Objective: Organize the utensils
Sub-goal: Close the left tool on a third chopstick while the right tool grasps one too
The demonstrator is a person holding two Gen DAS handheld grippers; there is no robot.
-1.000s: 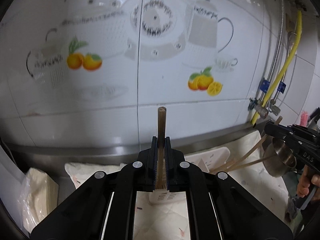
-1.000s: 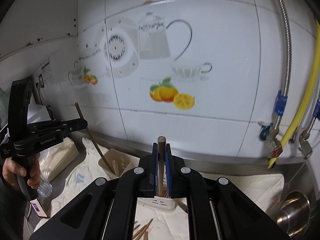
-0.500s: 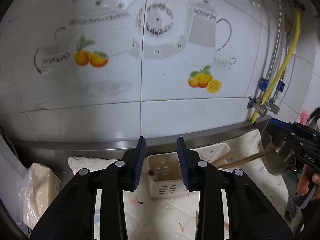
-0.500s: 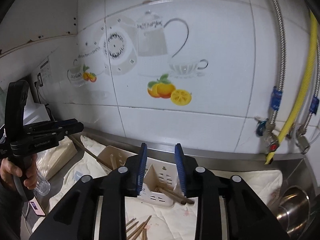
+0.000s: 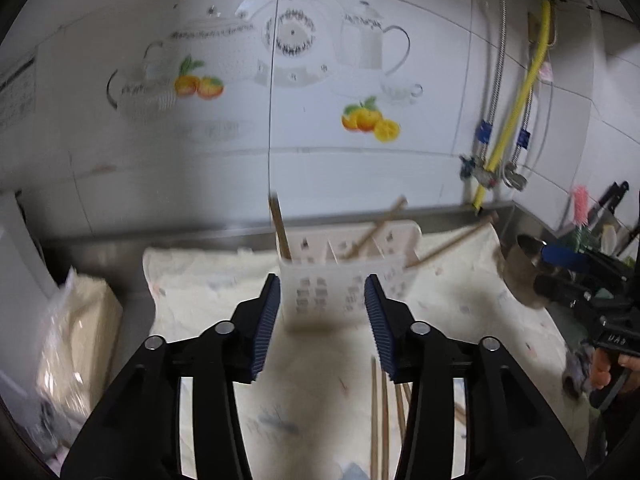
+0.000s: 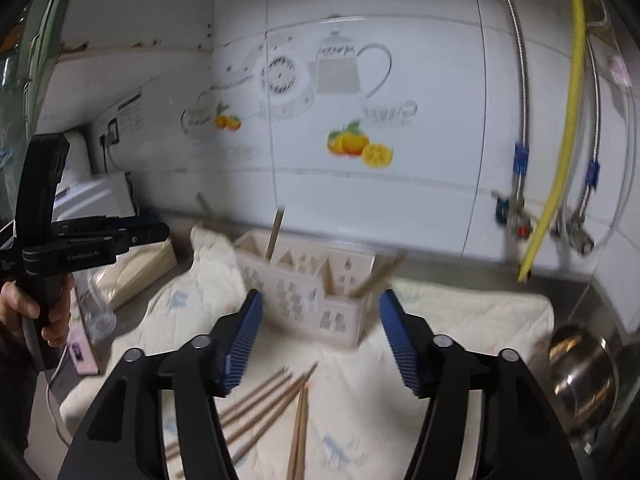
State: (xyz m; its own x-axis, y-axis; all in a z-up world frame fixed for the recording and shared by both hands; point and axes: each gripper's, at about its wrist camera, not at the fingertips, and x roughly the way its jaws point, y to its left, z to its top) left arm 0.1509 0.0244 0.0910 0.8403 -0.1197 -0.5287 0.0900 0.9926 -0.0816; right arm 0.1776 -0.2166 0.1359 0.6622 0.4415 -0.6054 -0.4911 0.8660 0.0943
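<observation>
Left claw [image 5: 323, 316]: jaws wide, empty, above cloth-covered counter [image 5: 208, 280]. Centre: white utensil caddy [image 5: 344, 276] on cloth near tiled wall, chopsticks [image 5: 279, 229] leaning in compartments. Loose chopsticks [image 6: 276, 404] on cloth before caddy. Right claw [image 6: 320, 334]: jaws wide, empty. Steel pot [image 6: 580, 368] at far right.

Dim, cool indoor light; motion blur throughout; glare on upper tiles; fisheye edges dark, bent.
</observation>
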